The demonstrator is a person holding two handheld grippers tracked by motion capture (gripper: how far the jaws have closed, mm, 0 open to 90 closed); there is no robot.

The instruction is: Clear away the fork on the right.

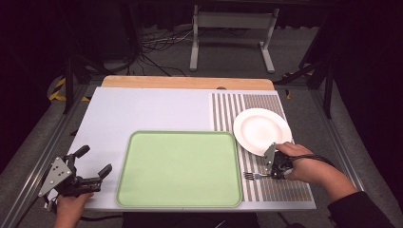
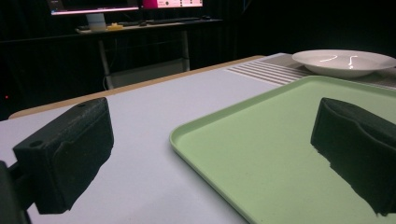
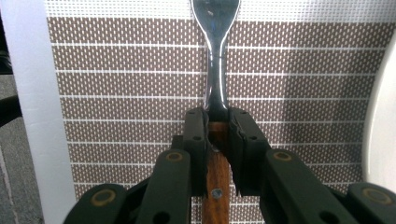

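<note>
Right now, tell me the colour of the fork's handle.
Reddish-brown wood with a metal rivet; the fork shows best in the right gripper view.

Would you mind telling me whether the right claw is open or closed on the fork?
Closed on it: the right claw has its pads pressed against both sides of the fork where wooden handle meets metal.

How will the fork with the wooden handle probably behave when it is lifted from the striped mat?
The fork looks like rigid metal with a riveted wooden handle, so it should stay stiff. The right gripper has its fingers at the handle's front end, so the long handle behind may pull it into a tilt. The polished neck seems slippery; the wood probably grips better.
</note>
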